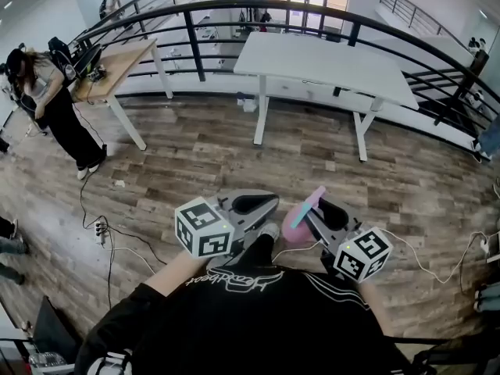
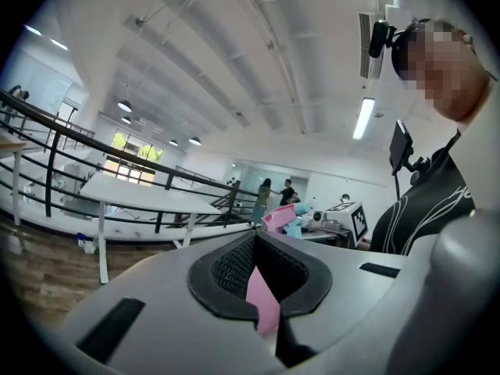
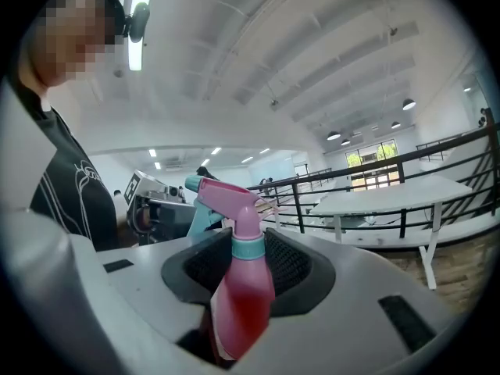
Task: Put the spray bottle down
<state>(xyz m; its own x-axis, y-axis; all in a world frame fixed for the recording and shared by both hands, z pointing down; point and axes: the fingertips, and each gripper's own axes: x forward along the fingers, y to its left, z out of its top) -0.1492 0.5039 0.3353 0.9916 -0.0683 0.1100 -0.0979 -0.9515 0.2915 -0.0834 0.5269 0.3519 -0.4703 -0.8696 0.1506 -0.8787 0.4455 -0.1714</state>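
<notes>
While the person is standing on the wood floor (image 1: 234, 155), the right gripper (image 3: 248, 244) is pinching the pink spray bottle (image 3: 238, 295) around its teal collar and shoulder. It is holding the bottle upright in mid-air at six o'clock in the head view. Just beside it, the left gripper (image 2: 258, 248) is pressing together on a thin pink strip (image 2: 260, 299); what that strip is cannot be made out. The bottle is seemingly being carried, with the put-down not yet begun. That move is calling for a surface, likely the white table (image 1: 328, 65) at twelve o'clock, well apart. The gripper body is hiding the bottle's base.
</notes>
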